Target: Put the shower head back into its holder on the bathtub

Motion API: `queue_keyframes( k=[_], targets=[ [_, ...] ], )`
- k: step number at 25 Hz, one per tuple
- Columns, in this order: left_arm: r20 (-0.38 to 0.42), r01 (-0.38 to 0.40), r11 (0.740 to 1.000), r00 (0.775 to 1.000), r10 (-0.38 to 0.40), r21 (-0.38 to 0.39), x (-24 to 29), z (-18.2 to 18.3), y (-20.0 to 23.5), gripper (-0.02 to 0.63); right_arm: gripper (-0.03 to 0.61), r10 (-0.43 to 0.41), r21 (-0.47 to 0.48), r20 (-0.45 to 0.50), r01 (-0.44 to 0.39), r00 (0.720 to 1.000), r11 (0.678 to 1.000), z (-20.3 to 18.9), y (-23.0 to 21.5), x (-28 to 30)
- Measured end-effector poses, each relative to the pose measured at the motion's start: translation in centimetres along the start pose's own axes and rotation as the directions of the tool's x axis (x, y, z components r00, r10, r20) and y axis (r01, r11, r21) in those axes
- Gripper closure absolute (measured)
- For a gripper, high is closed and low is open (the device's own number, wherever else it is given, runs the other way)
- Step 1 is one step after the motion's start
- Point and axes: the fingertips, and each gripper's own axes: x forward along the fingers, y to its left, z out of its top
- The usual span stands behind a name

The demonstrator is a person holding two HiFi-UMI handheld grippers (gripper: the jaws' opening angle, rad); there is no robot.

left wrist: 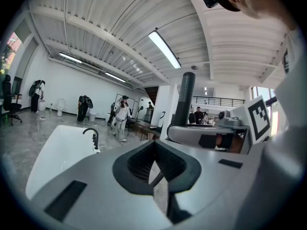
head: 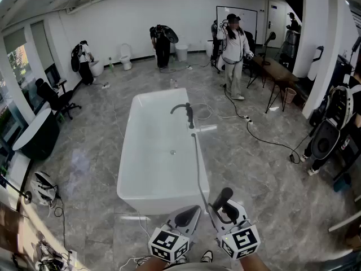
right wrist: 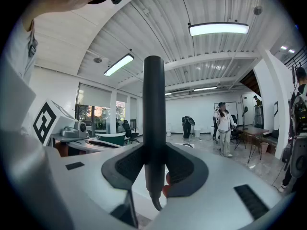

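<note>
Right hand-held gripper [right wrist: 154, 166] is clamped on the shower head [right wrist: 154, 109], dark handle upright in the jaws. Left hand-held gripper [left wrist: 154, 164] is closed and empty. Handle looks rigid and smooth (could slip). I expect the hose [head: 198, 168] to tug; it trails ahead to the faucet [head: 188, 114] on the bathtub [head: 152, 199] rim. Open floor either side.
</note>
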Motion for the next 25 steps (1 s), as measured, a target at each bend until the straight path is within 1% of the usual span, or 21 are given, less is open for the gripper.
queue_keyframes(
  k=[11, 15, 21, 25],
  targets=[
    [-0.004, -0.005, 1.0, 1.0, 0.005, -0.002, -0.3, -0.2, 0.2, 0.609, 0.439, 0.005, 0.018, 0.006, -0.005, 1.0, 1.0, 0.1, -0.1, 0.0],
    [-0.003, -0.003, 1.0, 1.0, 0.003, -0.001, -0.2, -0.5, -0.2, 0.609, 0.439, 0.011, -0.007, 0.015, -0.011, 1.0, 1.0, 0.5, -0.2, -0.4],
    [-0.02, -0.018, 0.999, 1.0, 0.018, 0.03, 0.2, -1.1, -0.1, 0.609, 0.439, 0.0, -0.008, 0.035, 0.0, 0.999, 1.0, 2.2, -1.4, -1.3],
    [-0.036, -0.022, 1.0, 0.999, 0.022, 0.021, 0.6, -2.0, 0.0, 0.609, 0.439, -0.017, -0.011, 0.074, 0.018, 0.997, 1.0, 4.4, -2.4, -2.4]
  ],
)
